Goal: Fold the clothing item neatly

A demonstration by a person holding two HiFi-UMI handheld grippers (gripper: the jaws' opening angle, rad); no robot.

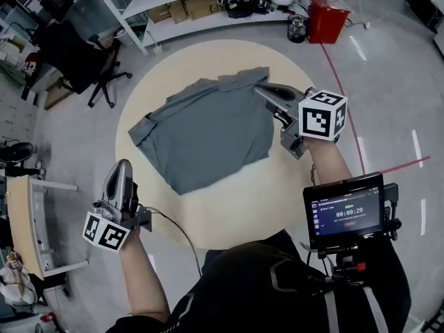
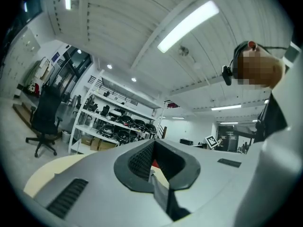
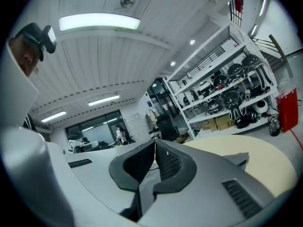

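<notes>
The only print you can read is on the small screen (image 1: 345,210) mounted at your chest in the head view; its timer shows 00:00:29; the other lines on it are too small to make out; the right marker cube (image 1: 322,115) and the left marker cube (image 1: 105,231) carry black-and-white square patterns only.

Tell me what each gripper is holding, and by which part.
Left gripper holds nothing. Right gripper has its jaws together at the right edge of the shirt; whether they pinch cloth cannot be told.
</notes>
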